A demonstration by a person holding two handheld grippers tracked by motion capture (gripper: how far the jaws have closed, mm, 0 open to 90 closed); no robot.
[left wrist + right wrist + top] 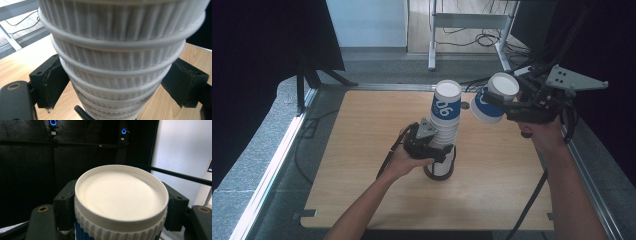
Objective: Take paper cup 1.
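Wooden desk (362, 200) on grey floor, dark curtains around. Left gripper (432, 150) clamped on lower part of inverted cup stack (444, 130), mid-desk. Right gripper (502, 107) closed on tilted single cup (492, 100) above far right edge. Risk: off-centre capping could topple stack. Stack base partly hidden.

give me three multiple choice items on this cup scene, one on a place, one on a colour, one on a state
1. Where does the left hand-held gripper grip the cup stack?
A. near its base
B. at its top
C. nowhere

2. What colour is the band on the single cup?
A. red
B. blue
C. green

3. How is the single cup in the right hand-held gripper placed?
A. standing on the table
B. nested on the stack
C. held in the air, tilted

Answers: 1 A, the jaws flank the stack's lower rims. 2 B, blue shows below its white ribbed edge. 3 C, it hangs beside the stack's top, apart from it.
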